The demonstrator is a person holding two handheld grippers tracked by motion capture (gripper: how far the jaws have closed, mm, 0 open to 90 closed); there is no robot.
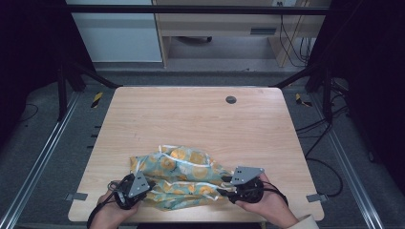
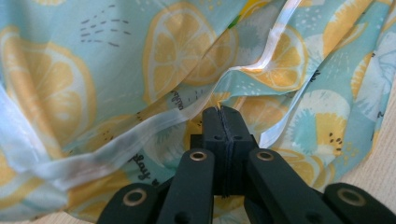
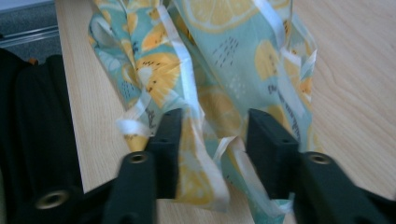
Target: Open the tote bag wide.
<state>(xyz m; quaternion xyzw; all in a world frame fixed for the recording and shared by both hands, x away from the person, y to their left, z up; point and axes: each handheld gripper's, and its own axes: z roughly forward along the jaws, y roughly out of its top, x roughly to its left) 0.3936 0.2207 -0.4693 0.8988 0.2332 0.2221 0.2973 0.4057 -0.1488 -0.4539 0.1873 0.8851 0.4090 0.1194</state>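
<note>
Fabric fills most of what I see: a crumpled pale-teal cloth bag printed with orange citrus slices and edged in white ribbon trim (image 1: 184, 176) lies bunched on the near part of the light wooden table (image 1: 191, 119), stretched between my two tools. My left gripper (image 2: 221, 112) is clenched tight, its black jaws pressed together with a fold of the cloth and a strip of the white trim pinched at the very tips; the rest of the bag rises ahead of and above those jaws. In the high view this gripper (image 1: 148, 183) sits at the bag's left end. My right gripper (image 3: 212, 135) stands released, jaws parted, with a loose hem of the cloth hanging between them and brushing the left jaw, while the pads do not squeeze it. From above, this gripper (image 1: 223, 187) sits at the bag's right end, with bare table beyond it.
</note>
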